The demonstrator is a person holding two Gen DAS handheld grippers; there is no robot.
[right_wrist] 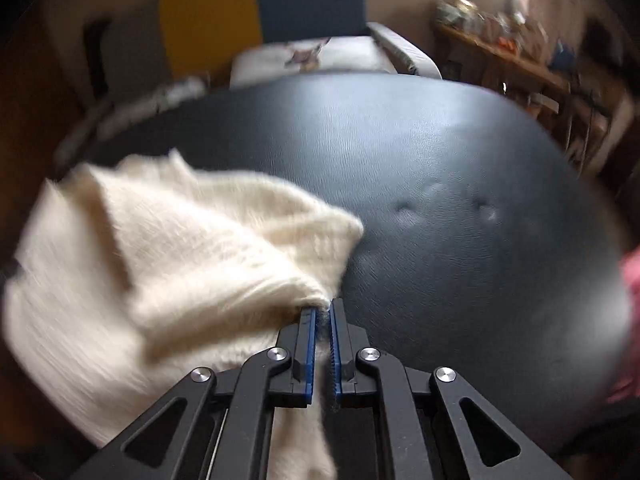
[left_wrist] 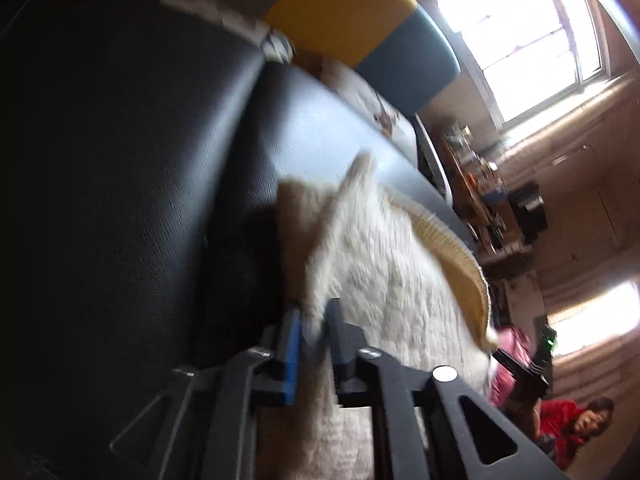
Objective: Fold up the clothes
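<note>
Between both sets of jaws: cream knit garment (right_wrist: pixel 168 248), left gripper (left_wrist: pixel 314 322) and right gripper (right_wrist: pixel 323 308) each clamped on an edge, over black cushion (right_wrist: pixel 460 168). Keep tension even; lower together.

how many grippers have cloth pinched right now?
2. The left gripper is shut on the white sweater at one edge; the right gripper is shut on another edge of it, above the black cushion. Frames are blurred.
</note>
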